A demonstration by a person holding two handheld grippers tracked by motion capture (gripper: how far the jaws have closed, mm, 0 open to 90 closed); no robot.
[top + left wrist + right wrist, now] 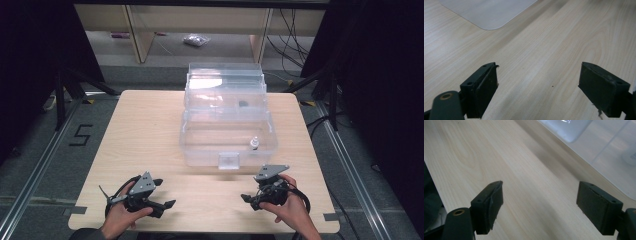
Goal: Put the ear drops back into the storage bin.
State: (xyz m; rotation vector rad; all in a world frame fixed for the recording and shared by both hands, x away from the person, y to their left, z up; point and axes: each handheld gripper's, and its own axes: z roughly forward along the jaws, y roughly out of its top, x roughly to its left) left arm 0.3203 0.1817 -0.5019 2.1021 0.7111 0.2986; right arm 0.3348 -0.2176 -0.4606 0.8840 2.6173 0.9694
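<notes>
A clear plastic box (227, 131) with its lid raised stands in the middle of the wooden table (145, 130). A small white bottle (253, 143) stands inside it at the front right, and a small dark item (243, 104) lies in the upper tray. My left gripper (165, 193) rests low at the table's near left, open, with bare wood between its jaws (539, 82). My right gripper (251, 188) sits low at the near right, just in front of the box, also open and holding nothing (540, 200). A corner of the box (599, 147) shows beyond its jaws.
The box's front latch (229, 161) faces the near edge. A corner of the box (489, 12) shows far off in the left gripper view. Beyond the table are wooden shelf legs (137, 35), cables (292, 45) and dark stands (62, 95) on the floor.
</notes>
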